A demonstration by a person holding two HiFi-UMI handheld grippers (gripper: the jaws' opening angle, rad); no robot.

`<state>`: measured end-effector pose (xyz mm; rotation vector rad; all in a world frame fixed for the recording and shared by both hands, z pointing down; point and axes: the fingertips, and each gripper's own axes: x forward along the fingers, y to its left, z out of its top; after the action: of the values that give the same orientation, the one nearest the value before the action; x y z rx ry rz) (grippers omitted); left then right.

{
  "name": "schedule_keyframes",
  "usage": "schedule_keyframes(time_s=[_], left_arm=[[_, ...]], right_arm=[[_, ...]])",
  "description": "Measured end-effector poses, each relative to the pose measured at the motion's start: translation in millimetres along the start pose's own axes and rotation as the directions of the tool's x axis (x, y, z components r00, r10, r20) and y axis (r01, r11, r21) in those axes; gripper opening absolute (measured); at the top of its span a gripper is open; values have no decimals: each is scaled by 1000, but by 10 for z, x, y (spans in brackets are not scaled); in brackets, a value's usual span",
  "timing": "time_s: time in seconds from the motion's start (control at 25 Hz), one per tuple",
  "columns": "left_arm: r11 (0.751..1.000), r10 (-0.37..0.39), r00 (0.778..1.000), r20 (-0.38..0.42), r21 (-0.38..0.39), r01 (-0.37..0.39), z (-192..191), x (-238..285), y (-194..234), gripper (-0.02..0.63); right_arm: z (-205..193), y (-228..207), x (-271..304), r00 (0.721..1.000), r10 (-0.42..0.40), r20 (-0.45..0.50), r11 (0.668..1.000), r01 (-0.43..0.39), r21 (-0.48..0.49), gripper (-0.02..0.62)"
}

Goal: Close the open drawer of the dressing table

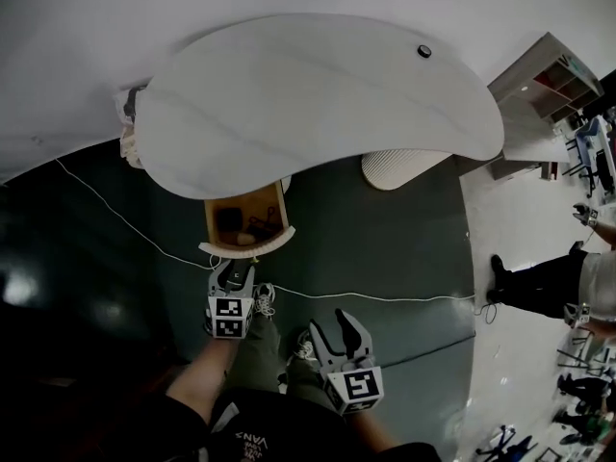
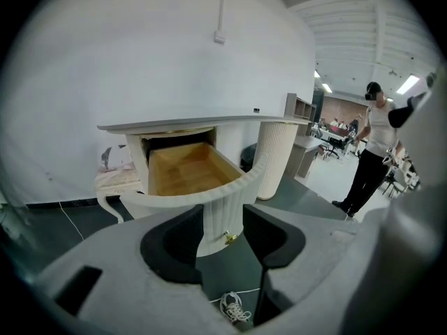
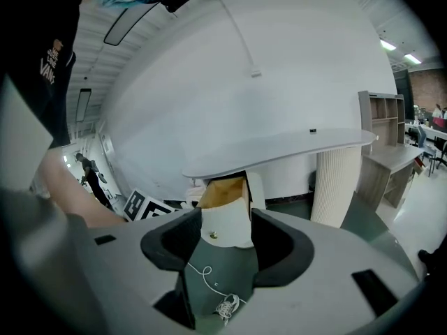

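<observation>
The dressing table (image 1: 318,94) has a white curved top. Its drawer (image 1: 247,221) stands pulled out under the front edge, with a wooden inside (image 2: 185,167) and a few dark items in it. The drawer's white ribbed front (image 2: 223,211) carries a small brass knob (image 2: 228,238). My left gripper (image 1: 233,275) is open just in front of that ribbed front, which shows between its jaws with the knob. My right gripper (image 1: 348,335) is open further back and to the right, with nothing between its fingers. From there the drawer front (image 3: 227,227) lies some way ahead.
A white cable (image 1: 385,298) runs across the dark floor between the grippers and the table. The table's ribbed pedestal (image 1: 399,166) stands right of the drawer. A cushioned stool (image 1: 130,128) sits at the table's left end. A person (image 1: 549,282) stands at the right near shelves (image 1: 553,80).
</observation>
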<state>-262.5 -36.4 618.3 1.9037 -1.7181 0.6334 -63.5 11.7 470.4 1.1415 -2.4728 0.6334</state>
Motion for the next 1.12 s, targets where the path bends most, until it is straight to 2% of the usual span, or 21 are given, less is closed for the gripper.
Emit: schedule_keyframes(time_s=[0.68, 1.12], left_arm=[[995, 101, 995, 17, 18, -101, 527, 684, 591, 184], [986, 154, 988, 9, 68, -154, 854, 1102, 755, 184]], right_arm=[[-36, -344, 182, 992, -106, 62, 990, 100, 98, 221], [-254, -669, 245, 975, -212, 70, 954, 191, 230, 218]])
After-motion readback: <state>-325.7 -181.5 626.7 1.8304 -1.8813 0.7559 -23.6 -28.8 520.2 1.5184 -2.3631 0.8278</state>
